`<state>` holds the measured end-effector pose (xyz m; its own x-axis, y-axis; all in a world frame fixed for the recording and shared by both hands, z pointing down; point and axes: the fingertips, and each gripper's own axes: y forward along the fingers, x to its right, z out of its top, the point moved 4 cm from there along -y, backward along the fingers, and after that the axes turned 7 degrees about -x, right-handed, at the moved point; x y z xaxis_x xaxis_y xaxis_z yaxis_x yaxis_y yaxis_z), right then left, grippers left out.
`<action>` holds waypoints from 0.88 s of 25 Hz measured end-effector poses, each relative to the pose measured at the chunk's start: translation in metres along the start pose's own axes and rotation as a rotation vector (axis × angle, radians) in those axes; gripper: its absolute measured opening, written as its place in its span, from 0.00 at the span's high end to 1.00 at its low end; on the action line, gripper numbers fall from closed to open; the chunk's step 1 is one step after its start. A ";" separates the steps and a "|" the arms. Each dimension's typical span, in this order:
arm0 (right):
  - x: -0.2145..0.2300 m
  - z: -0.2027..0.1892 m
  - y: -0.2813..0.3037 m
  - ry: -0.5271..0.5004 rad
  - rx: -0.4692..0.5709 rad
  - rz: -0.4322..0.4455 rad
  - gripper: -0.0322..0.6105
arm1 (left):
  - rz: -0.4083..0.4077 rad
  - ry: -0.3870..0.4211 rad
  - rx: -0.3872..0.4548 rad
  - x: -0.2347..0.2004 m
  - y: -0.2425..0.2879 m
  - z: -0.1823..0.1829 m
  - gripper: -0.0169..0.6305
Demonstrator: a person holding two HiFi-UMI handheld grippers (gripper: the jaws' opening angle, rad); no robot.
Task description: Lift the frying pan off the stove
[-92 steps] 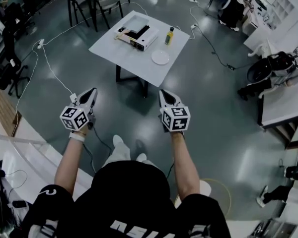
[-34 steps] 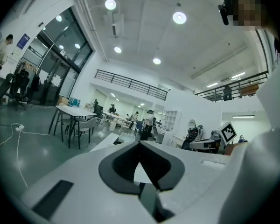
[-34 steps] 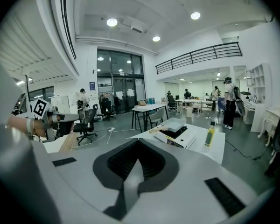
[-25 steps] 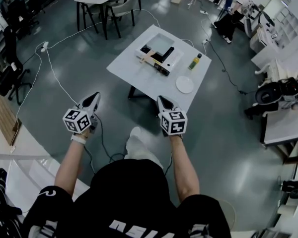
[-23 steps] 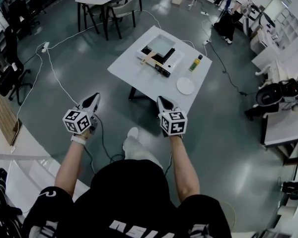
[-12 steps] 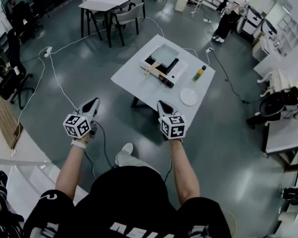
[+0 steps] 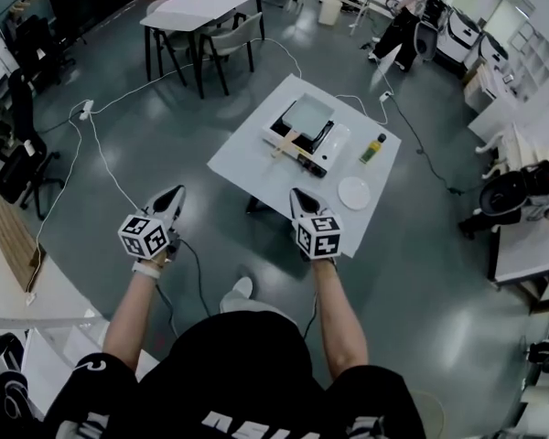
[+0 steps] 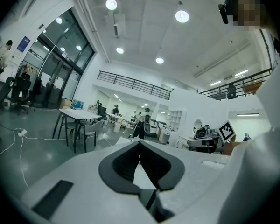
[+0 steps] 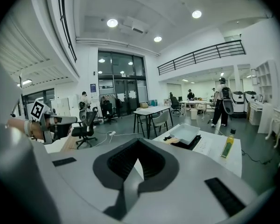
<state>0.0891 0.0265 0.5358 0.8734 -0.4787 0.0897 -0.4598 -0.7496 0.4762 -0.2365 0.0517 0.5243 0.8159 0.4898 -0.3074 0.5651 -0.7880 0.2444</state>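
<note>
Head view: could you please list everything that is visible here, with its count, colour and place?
table: one, white, mid-floor
stove: one, white and black, on the table
frying pan: one, grey, square, on the stove
bottle: one, yellow, right of the stove
plate: one, white, near the table's right corner
far table: one, white, top left, chairs around it
left gripper: one, white, shut, empty
right gripper: one, white, shut, empty

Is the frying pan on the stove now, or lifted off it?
On the stove. The frying pan sits flat on top of the stove, which stands on the white table; nothing holds the pan.
</note>
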 end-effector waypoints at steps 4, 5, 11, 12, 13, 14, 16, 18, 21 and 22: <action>0.003 0.014 0.022 0.009 0.009 -0.012 0.96 | -0.013 0.008 -0.010 -0.022 0.017 0.013 0.98; 0.004 0.017 0.028 0.012 0.010 -0.015 0.96 | -0.017 0.010 -0.013 -0.027 0.021 0.016 0.98; 0.013 0.028 0.058 0.040 0.008 -0.039 0.96 | -0.041 0.026 -0.034 -0.055 0.044 0.031 0.98; 0.014 0.029 0.062 0.045 0.006 -0.041 0.95 | -0.042 0.028 -0.039 -0.059 0.047 0.033 0.98; 0.015 0.031 0.066 0.049 0.005 -0.044 0.95 | -0.043 0.029 -0.043 -0.064 0.049 0.035 0.98; 0.015 0.032 0.070 0.052 0.004 -0.046 0.96 | -0.044 0.029 -0.047 -0.068 0.052 0.037 0.98; 0.017 0.034 0.079 0.057 0.005 -0.049 0.96 | -0.046 0.029 -0.054 -0.076 0.058 0.039 0.98; 0.020 0.034 0.087 0.063 0.000 -0.052 0.95 | -0.048 0.028 -0.060 -0.082 0.065 0.039 0.98; 0.027 0.033 0.096 0.075 -0.008 -0.057 0.96 | -0.052 0.030 -0.070 -0.088 0.075 0.039 0.98; 0.029 0.034 0.098 0.078 -0.008 -0.058 0.96 | -0.054 0.031 -0.074 -0.089 0.078 0.040 0.98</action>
<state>0.0635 -0.0762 0.5554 0.9084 -0.3974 0.1297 -0.4072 -0.7711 0.4894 -0.2697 -0.0682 0.5344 0.7867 0.5431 -0.2935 0.6150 -0.7309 0.2961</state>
